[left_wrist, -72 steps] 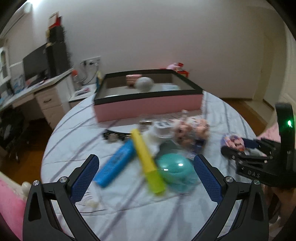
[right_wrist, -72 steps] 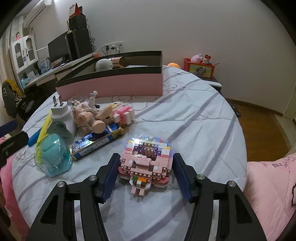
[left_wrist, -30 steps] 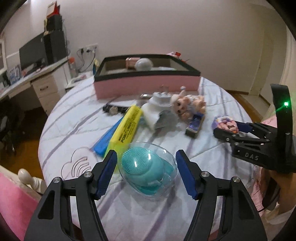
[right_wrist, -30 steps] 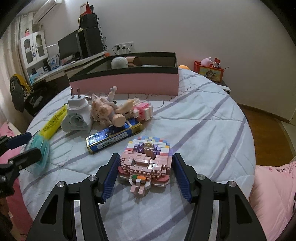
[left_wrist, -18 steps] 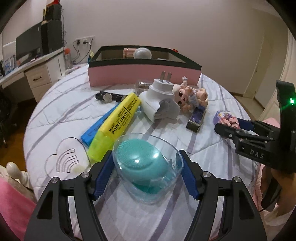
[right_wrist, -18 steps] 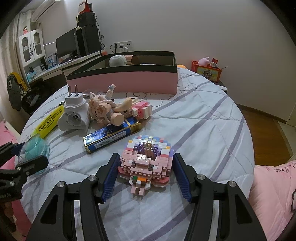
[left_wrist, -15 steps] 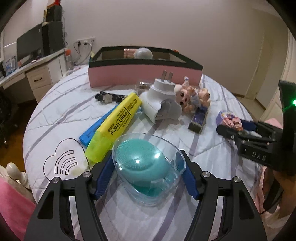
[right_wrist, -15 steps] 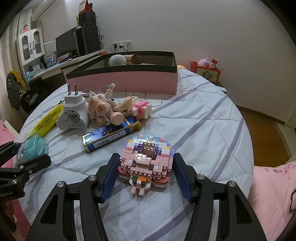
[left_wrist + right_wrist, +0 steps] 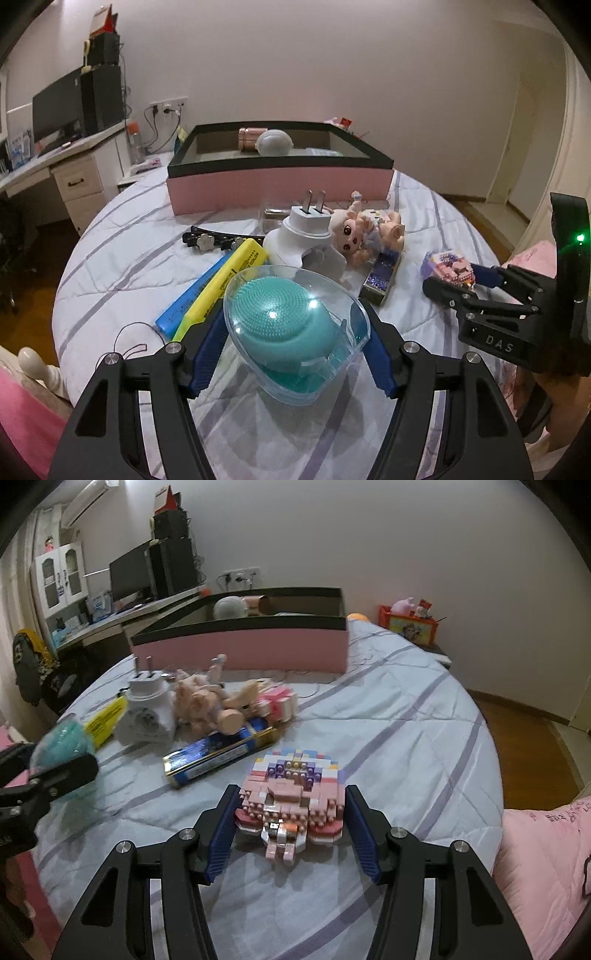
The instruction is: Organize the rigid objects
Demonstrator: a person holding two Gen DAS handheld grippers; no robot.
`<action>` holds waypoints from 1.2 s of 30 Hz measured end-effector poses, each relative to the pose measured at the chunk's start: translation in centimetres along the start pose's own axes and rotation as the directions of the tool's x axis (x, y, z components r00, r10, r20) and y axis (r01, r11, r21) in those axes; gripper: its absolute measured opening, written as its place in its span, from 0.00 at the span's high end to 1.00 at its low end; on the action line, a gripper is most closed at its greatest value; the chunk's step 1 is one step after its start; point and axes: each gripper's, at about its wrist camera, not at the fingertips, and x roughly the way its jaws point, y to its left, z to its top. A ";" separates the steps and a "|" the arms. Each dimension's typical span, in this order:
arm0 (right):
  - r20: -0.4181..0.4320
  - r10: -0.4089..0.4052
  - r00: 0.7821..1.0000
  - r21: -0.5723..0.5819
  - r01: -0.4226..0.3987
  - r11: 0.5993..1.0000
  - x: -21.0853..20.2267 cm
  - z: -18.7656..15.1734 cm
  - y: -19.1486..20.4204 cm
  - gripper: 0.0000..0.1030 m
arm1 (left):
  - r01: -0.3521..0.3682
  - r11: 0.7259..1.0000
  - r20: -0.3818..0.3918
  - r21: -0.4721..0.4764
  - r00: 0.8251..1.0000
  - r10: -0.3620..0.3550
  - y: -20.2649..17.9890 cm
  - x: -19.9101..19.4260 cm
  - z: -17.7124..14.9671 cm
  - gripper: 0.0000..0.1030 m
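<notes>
So we've got both grippers loaded right now. Our left gripper point(image 9: 295, 347) is clamped on the clear case point(image 9: 295, 332) with the teal brush inside, and it looks lifted off the bed, tilted toward us. Our right gripper point(image 9: 291, 823) is squeezed around the pink brick model point(image 9: 291, 794); can't tell if that one is off the sheet yet or just resting on it.

The pink box point(image 9: 279, 181) sits at 12 o'clock in both views, well apart from both loads, with a couple of things already in it. Between us and it is the clutter: plug point(image 9: 299, 236), doll point(image 9: 354, 232), yellow marker point(image 9: 225, 280).

Our guess is we're at the carry step. Next we need to lift both loads high enough to clear that pile and the box's black rim, then let go inside.
</notes>
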 end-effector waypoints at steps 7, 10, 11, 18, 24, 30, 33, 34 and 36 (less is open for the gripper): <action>-0.002 -0.032 0.999 0.009 0.032 0.999 1.1 0.5 0.0 0.40 | 0.004 1.000 -0.025 -0.014 1.000 -0.004 0.0 1.4 -0.2 0.34; -0.002 -0.044 0.999 -0.008 0.044 0.999 1.3 0.6 0.1 0.47 | -0.001 1.000 -0.018 -0.008 1.000 0.001 0.0 1.4 0.1 0.34; 0.003 -0.043 0.999 -0.003 0.043 0.999 1.2 0.6 0.0 0.47 | -0.003 1.000 -0.015 -0.007 1.000 0.003 0.0 1.4 0.1 0.34; 0.064 -0.012 0.998 0.007 0.011 1.000 -0.9 1.4 0.1 0.47 | -0.009 1.000 0.038 -0.008 0.999 0.009 0.1 -0.1 1.2 0.34; 0.170 0.020 0.985 -0.016 -0.018 1.000 -4.9 3.9 1.3 0.47 | -0.029 1.000 0.144 0.010 0.989 0.028 -0.4 -3.4 3.8 0.34; 0.312 0.037 0.950 -0.060 -0.019 0.998 -9.7 7.3 3.3 0.47 | -0.102 0.995 0.297 0.017 0.950 0.092 -0.9 -7.8 7.6 0.35; 0.377 0.044 0.925 -0.074 -0.017 0.997 -11.8 9.0 4.1 0.47 | -0.116 0.993 0.367 0.011 0.924 0.104 -0.9 -9.9 9.1 0.45; 0.390 0.048 0.919 -0.077 -0.019 0.997 -12.3 9.5 4.3 0.47 | -0.114 0.993 0.380 0.013 0.920 0.100 -0.9 -10.4 9.7 0.49; 0.422 0.051 0.905 -0.084 -0.016 0.996 -13.2 10.4 4.8 0.47 | -0.108 0.994 0.396 0.026 0.914 0.089 -1.1 -10.5 10.5 0.50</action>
